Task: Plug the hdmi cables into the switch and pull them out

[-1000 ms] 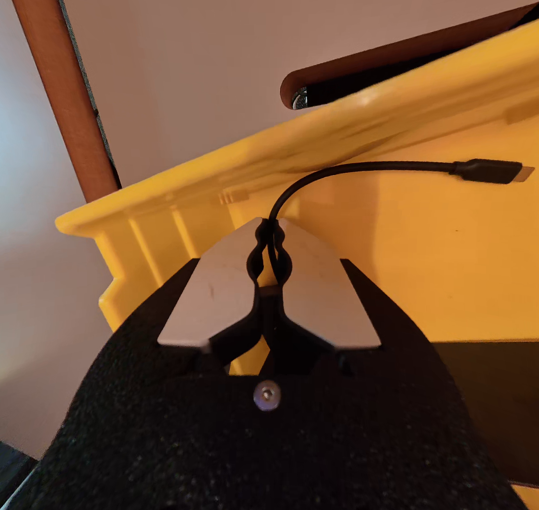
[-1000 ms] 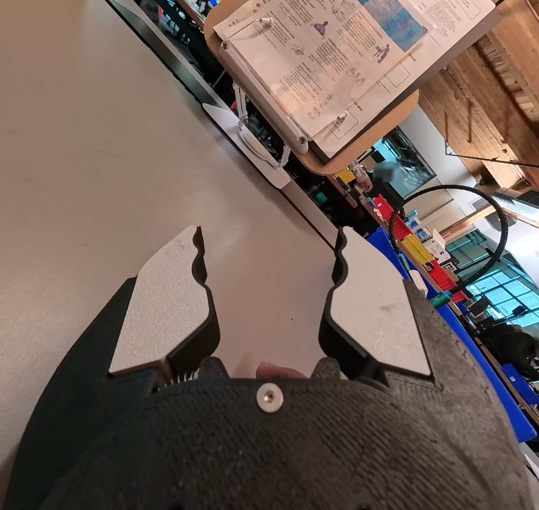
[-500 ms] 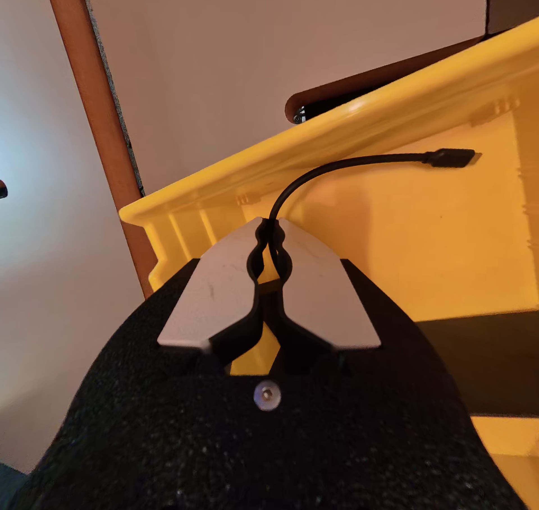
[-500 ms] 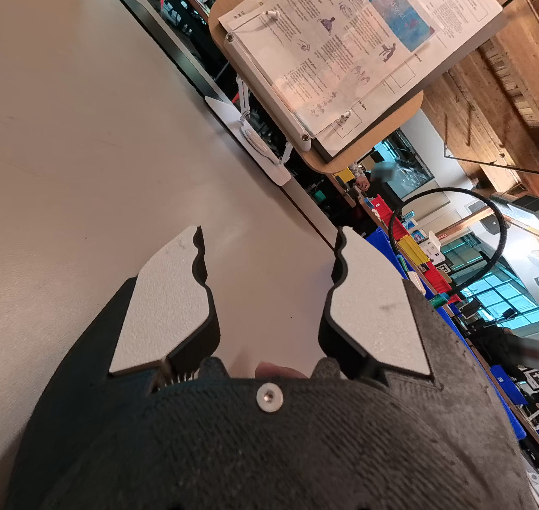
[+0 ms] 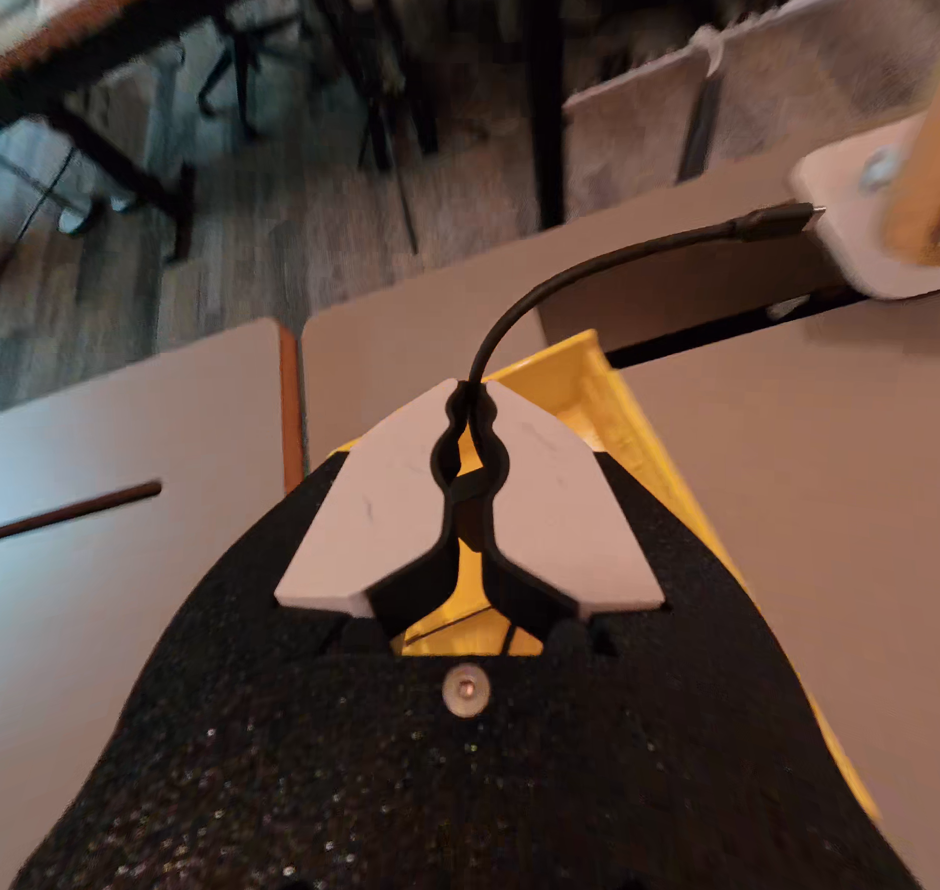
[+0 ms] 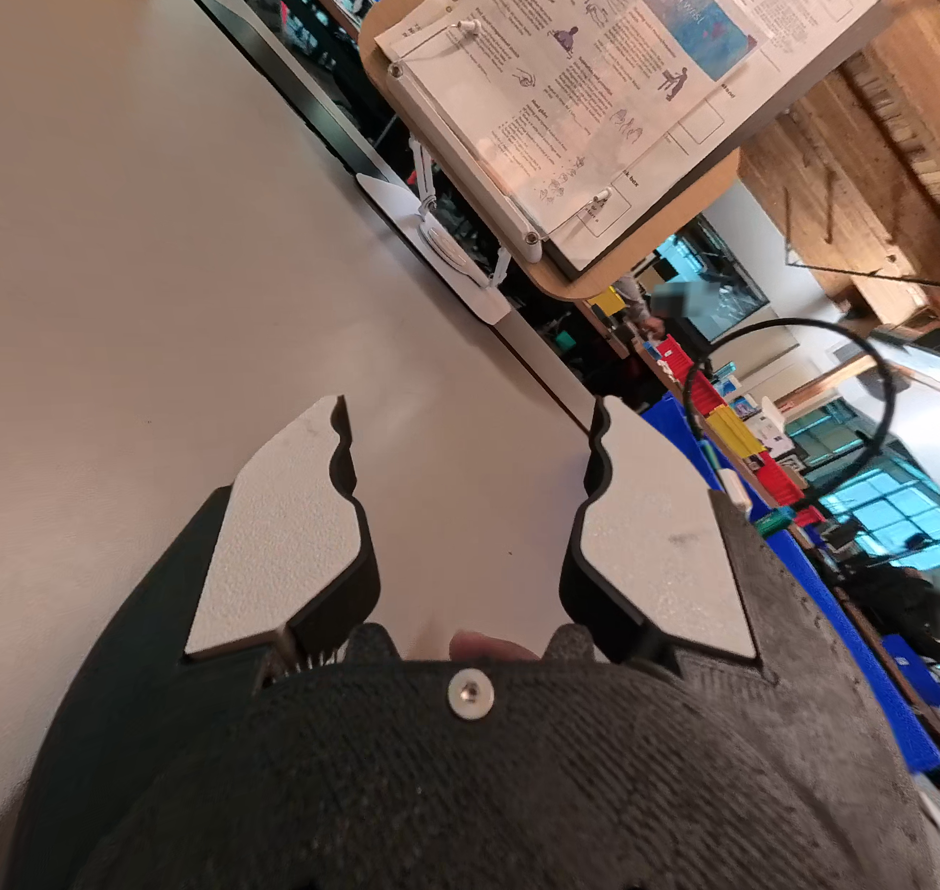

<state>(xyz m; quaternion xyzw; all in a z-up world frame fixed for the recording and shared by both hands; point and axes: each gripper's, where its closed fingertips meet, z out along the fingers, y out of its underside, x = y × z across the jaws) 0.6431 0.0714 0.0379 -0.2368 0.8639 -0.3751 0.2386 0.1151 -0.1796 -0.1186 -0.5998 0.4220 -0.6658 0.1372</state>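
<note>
My left gripper [image 5: 472,390] is shut on a thin black cable [image 5: 580,278]. The cable arcs up and to the right and ends in a small black plug [image 5: 775,222] that hangs free in the air. The gripper is above a yellow bin [image 5: 605,397]. My right gripper [image 6: 470,410] is open and empty, low over a beige table [image 6: 152,255]. A black cable loop [image 6: 875,387] hangs in the air at the right of the right wrist view. No switch shows in either view.
A board with printed sheets [image 6: 585,67] stands on a white clamp base [image 6: 442,250] at the table's far edge. Blue, red and yellow bins [image 6: 732,428] line the right. The left wrist view shows beige tabletops [image 5: 127,484], chair legs and floor beyond.
The left gripper has risen and tipped away from the bin's inside, now looking over its rim at the tables and floor, the cable still held. The right gripper has barely moved.
</note>
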